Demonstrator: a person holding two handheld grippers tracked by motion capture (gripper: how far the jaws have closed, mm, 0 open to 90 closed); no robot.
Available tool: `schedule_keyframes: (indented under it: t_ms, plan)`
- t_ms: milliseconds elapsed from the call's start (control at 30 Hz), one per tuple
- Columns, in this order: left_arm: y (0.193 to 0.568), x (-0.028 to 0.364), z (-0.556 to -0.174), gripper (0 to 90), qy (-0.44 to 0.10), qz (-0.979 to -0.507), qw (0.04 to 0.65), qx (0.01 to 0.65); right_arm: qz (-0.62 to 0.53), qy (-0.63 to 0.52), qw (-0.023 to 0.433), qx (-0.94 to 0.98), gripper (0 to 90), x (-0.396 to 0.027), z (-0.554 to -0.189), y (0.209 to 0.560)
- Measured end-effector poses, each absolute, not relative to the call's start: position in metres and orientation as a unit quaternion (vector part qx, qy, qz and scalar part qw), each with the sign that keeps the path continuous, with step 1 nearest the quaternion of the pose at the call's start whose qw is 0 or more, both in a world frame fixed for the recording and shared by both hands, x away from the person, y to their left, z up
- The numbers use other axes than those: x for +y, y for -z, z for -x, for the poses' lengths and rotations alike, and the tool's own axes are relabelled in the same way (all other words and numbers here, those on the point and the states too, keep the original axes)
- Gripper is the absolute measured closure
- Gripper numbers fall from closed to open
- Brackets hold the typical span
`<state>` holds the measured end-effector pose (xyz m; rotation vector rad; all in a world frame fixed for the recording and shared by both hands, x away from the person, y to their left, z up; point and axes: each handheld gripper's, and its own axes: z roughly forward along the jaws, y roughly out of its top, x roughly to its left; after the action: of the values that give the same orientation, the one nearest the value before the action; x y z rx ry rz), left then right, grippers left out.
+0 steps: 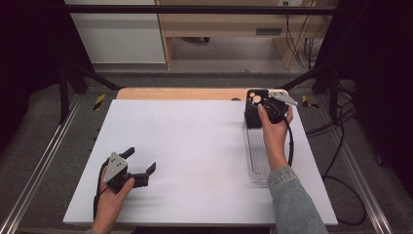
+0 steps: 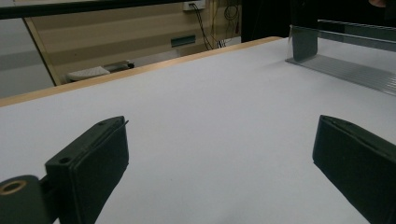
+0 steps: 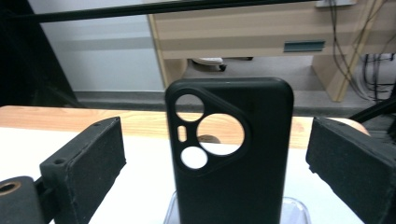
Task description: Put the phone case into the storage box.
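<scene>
I have a black phone case (image 3: 231, 154) dead ahead in the right gripper view, standing upright with its camera cut-outs towards me and its foot in a clear tray (image 1: 257, 156). In the high view the case (image 1: 255, 105) sits at the tray's far end, close to the table's far edge, where bare wood shows beyond the white board (image 1: 195, 161).

My right gripper (image 1: 265, 108) is at the case, jaws spread wide, one pad on each side of it and neither touching; there is clear daylight between each pad and the case's edges. I judge this to be the line-up before a pinch across the case's width. It stands upright, I think, so the jaws can take it by its sides without scraping the tray.

My left gripper (image 1: 141, 165) rests well away from the tray, on the near left of the board, jaws also spread and holding nothing. From its own view the tray (image 2: 345, 65) shows far off to the right across bare board. I take it to be parked there to keep out of the right arm's way.

Nothing lies between the right jaws and the case. What I'd watch is the tray's low wall under the case, and the case itself: it is light and hollow, so an uneven squeeze could tip it.
</scene>
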<state>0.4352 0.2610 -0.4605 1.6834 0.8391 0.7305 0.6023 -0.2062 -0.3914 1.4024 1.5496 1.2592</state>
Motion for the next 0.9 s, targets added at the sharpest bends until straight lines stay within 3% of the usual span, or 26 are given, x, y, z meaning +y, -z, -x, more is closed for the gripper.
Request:
schedule_keyframes:
  t_ms: [900]
  plan:
    - [0.46,0.265,-0.433,3.7,-0.313,-0.694,0.537,0.363,-0.51,-0.527,0.31,0.605,4.3,-0.199,-0.579,0.378]
